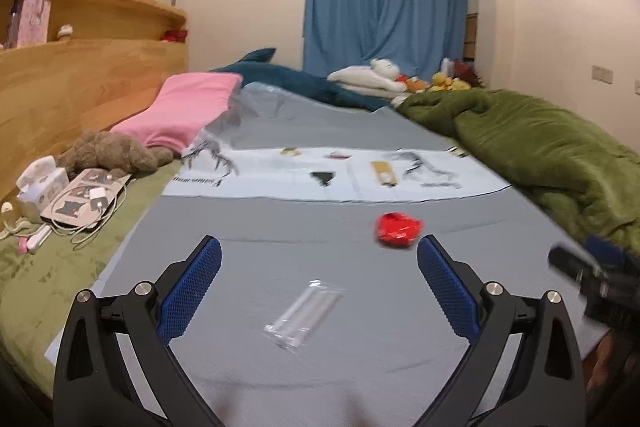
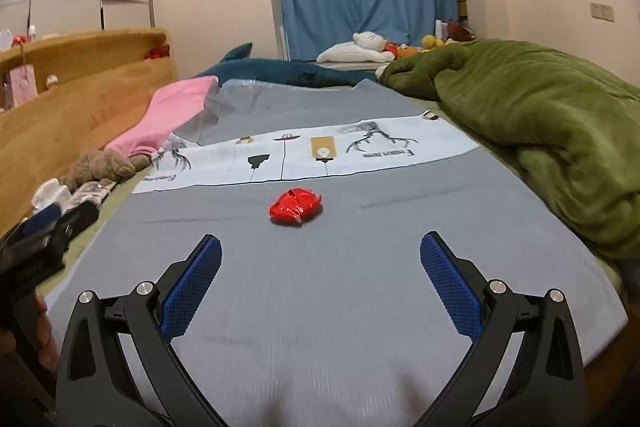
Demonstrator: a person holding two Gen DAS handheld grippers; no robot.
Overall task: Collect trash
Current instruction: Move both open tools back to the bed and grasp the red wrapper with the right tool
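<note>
A crumpled red wrapper (image 1: 398, 230) lies on the grey sheet (image 1: 256, 223) of a bed; it also shows in the right wrist view (image 2: 296, 211). A clear plastic wrapper (image 1: 302, 313) lies flat on the sheet between the fingers of my left gripper (image 1: 318, 259), which is open and empty just above it. My right gripper (image 2: 320, 259) is open and empty, a short way short of the red wrapper. The right gripper shows as a blurred dark shape at the right edge of the left wrist view (image 1: 592, 271); the left one shows at the left edge of the right wrist view (image 2: 44, 235).
A green duvet (image 2: 560, 131) is heaped along the right side. A pink pillow (image 1: 188, 111), a brown plush toy (image 1: 108, 153), a tissue box (image 1: 38, 189) and cables lie by the wooden headboard (image 1: 68, 87) at left. A clear plastic bag (image 1: 256, 107) lies beyond the printed white band.
</note>
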